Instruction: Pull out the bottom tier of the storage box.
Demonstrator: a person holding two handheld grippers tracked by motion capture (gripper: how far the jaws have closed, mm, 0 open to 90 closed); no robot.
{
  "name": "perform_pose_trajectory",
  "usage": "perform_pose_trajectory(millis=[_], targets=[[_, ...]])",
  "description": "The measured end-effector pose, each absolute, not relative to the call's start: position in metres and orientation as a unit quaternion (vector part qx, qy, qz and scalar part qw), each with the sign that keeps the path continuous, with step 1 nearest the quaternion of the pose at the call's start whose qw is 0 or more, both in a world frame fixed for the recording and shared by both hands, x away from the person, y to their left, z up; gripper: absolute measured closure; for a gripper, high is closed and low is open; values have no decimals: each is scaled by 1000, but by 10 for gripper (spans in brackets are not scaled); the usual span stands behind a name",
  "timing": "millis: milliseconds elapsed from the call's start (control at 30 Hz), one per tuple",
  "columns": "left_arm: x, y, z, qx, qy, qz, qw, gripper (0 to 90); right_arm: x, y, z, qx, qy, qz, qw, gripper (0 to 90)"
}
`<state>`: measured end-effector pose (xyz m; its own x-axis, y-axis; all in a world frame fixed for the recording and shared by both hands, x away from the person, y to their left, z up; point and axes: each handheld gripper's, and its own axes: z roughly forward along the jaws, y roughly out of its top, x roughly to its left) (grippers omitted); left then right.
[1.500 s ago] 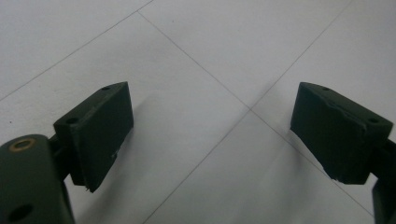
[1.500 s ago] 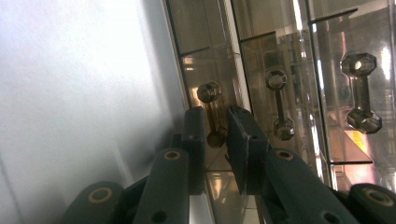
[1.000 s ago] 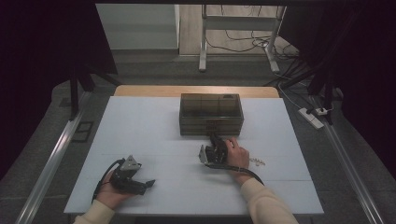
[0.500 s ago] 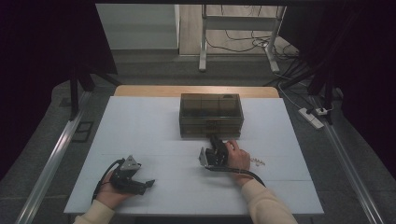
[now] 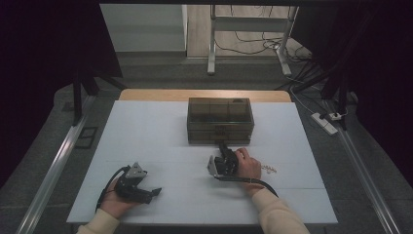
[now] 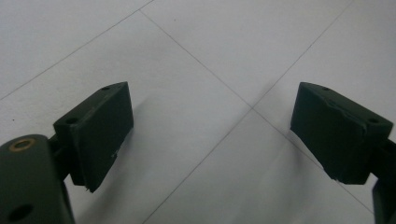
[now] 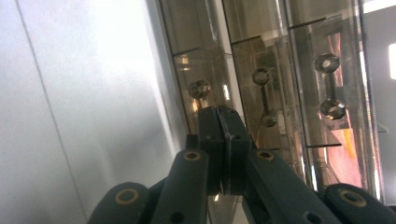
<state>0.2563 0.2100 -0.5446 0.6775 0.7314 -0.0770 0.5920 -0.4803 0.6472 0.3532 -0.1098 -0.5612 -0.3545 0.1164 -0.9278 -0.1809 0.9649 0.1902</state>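
1. The smoked, see-through box (image 5: 220, 121) sat on the white table (image 5: 146, 126), toward its far edge and about midway across, lid down.
2. Its long axis ran across the table, left to right in the high view; the long front wall faced the person.
3. In the right gripper view the box (image 7: 280, 70) ran up the frame as stacked drawer fronts, each with a small brass knob; a knob (image 7: 199, 88) sat just beyond the jaw tips.
4. The right gripper (image 5: 222, 145) lay low on the table, pointing away from the person at the lower front wall of the box, a little right of its middle. Its tips were at or just short of that wall; contact could not be told.
5. Its jaws had just been closing and were pressed together, pad against pad in the right gripper view (image 7: 223, 122), with nothing visible between them.
6. The right hand (image 5: 246, 165) gripped the tool body from behind; its cable trailed back toward the sleeve.
7. The left gripper (image 5: 155, 191) rested near the front left of the table, well apart from the box, pointing to the right across the table.
8. Its jaws stood spread wide in the left gripper view (image 6: 210, 135), with bare table between the pads.
9. A small pale object (image 5: 268, 169) lay on the table just right of the right hand; too small to identify.
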Motion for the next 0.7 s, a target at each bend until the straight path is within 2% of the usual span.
perform_pose_trajectory(millis=[500, 700], targets=[[256, 210, -545, 854, 388, 105, 331, 128, 355, -112, -558, -15, 820, 146, 554, 802], [256, 210, -545, 854, 388, 105, 331, 128, 357, -116, -547, -2, 838, 168, 519, 698]])
